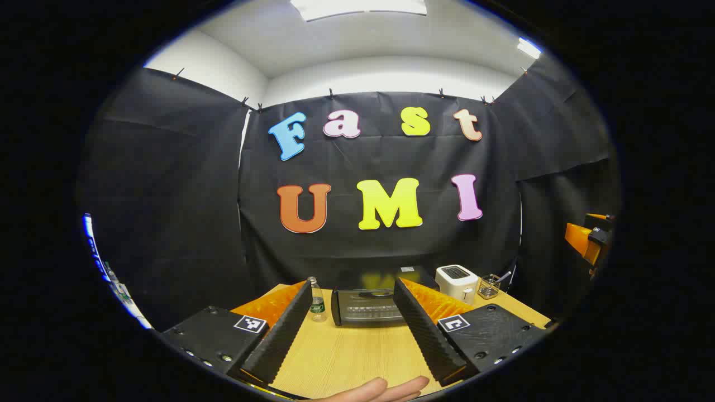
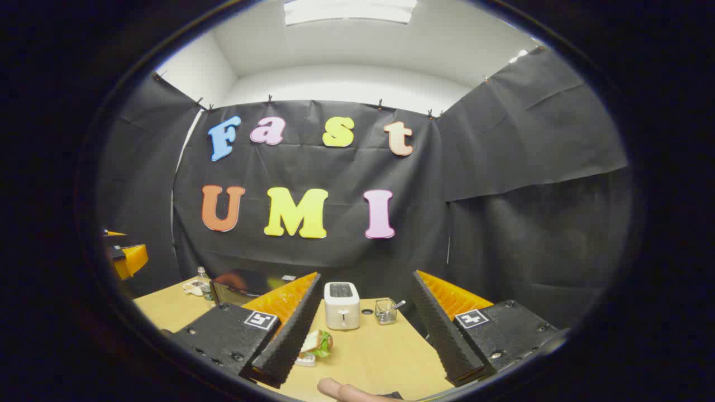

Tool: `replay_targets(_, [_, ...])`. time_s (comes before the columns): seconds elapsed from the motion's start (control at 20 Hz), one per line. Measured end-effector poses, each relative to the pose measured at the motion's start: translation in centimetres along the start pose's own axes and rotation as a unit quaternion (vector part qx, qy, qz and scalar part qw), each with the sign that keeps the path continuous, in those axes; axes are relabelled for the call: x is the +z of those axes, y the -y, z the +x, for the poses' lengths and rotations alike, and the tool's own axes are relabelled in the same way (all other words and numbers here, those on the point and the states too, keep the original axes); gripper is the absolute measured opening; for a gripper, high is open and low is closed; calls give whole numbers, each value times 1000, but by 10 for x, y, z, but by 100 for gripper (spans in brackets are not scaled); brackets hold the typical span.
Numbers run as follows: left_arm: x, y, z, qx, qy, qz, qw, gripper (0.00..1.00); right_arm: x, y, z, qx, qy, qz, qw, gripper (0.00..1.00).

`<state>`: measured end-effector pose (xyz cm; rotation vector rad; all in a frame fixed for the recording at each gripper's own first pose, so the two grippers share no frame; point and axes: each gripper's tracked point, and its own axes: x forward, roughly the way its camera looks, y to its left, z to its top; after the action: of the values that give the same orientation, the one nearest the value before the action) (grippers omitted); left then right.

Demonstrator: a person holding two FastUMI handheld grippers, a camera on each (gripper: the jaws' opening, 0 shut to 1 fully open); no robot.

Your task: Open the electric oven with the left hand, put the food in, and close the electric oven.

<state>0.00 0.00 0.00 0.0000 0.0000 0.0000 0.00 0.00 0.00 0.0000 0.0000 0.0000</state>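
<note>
Your left hand-held gripper (image 1: 353, 329) is spread wide with nothing between its fingers, and it looks straight down the wooden tabletop (image 1: 346, 357) at the electric oven (image 1: 371, 304). In the left gripper view the oven stands at the far edge against the black cloth, door shut, framed between the two fingers. A small water bottle (image 1: 317, 301) stands just beside its left side. To its right sit a white toaster (image 1: 457, 282) and, beyond that, a small wire basket (image 1: 489, 286) with a utensil in it. The orange body of your other gripper shows at the far right edge of this view.

Your right hand-held gripper (image 2: 366, 326) is also wide open and empty. The right gripper view gives you what the left one lacks: the food, a sandwich (image 2: 317, 343) with green leaf showing, lies on the tabletop just beside the left finger, which hides part of it. Here the toaster (image 2: 342, 304) is dead ahead between the fingers, the wire basket (image 2: 384, 311) to its right, and a small dark round spot on the tabletop between them. The oven (image 2: 237, 285) sits off to the left, partly behind the left finger, with the bottle (image 2: 204, 282) at its far side.

A fingertip of your hand (image 1: 380, 389) shows at the bottom of each view.
</note>
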Motion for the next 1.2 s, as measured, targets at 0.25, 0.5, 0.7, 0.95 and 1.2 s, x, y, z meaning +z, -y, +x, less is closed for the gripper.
replay_targets(0.25, [0, -1, -7, 2, -2, 0, 1000, 96, -2, 1, 0, 9, 1, 2, 1000, 90])
replay_targets(0.5, [-1, -7, -7, 10, 3, 4, 1000, 96, 0, 1, 4, 18, 9, 5, 1000, 90])
replay_targets(0.7, [-8, -6, 7, 9, -7, 0, 1000, 95, -5, 2, 15, 27, 3, 8, 1000, 90])
replay_targets(0.95, [-22, 0, 59, 9, -31, -4, 999, 95, -5, 4, 33, 27, 6, 4, 1000, 90])
replay_targets(1.2, [-43, 15, 144, 11, -49, 0, 999, 96, -7, 1, 59, 33, 9, -4, 999, 90])
